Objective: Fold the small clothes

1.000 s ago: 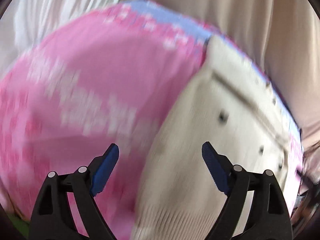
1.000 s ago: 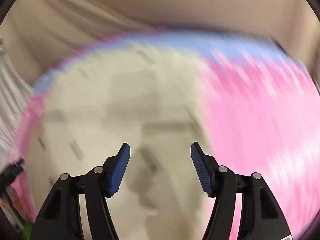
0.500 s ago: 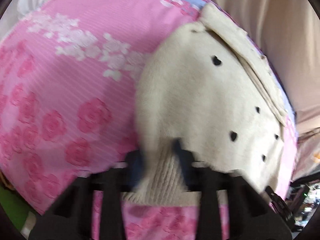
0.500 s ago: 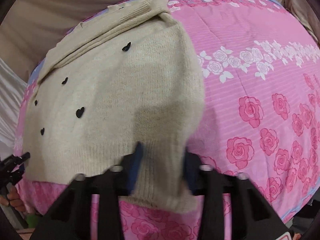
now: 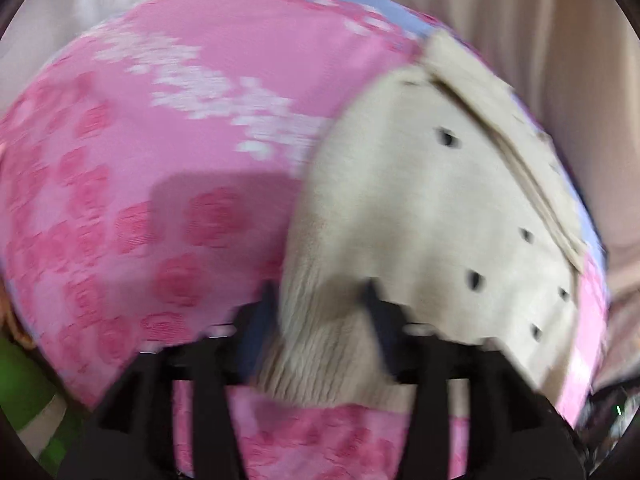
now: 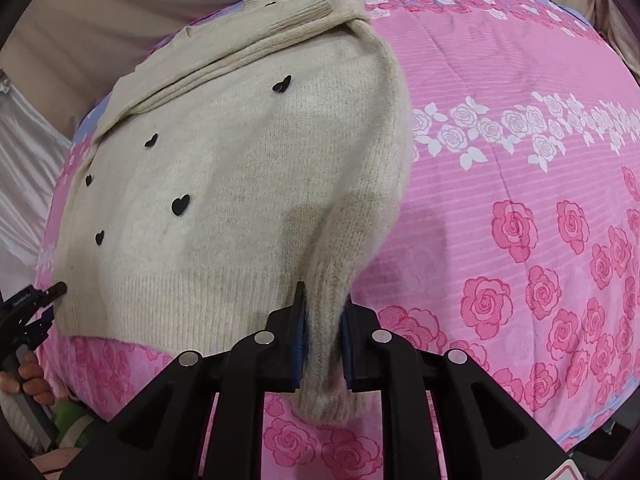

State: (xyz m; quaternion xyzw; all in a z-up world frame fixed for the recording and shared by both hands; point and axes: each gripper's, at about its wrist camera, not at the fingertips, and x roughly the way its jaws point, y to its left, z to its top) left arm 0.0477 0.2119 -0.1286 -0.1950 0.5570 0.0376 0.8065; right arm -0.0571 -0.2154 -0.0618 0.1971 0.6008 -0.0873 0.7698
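A small cream knit sweater (image 6: 224, 184) with black heart dots lies on a pink rose-print bedsheet (image 6: 520, 160), its sleeves folded across the far edge. My right gripper (image 6: 323, 316) is shut on the ribbed hem at the sweater's right corner, and the fabric bunches up between the fingers. In the blurred left wrist view the sweater (image 5: 440, 216) fills the right half, and my left gripper (image 5: 320, 312) is closed in around the ribbed hem at its left corner. The left gripper also shows at the left edge of the right wrist view (image 6: 36, 304).
The sheet (image 5: 180, 140) covers a bed that runs to beige curtains (image 6: 120, 12) at the back. A hand (image 6: 20, 376) holds the left gripper's handle at the lower left. Something green (image 5: 24, 400) sits beyond the bed's near left edge.
Both grippers were open above the sweater a second ago. They came down to the hem corners and closed on the ribbed edge, and the right corner is now lifted and bunched.
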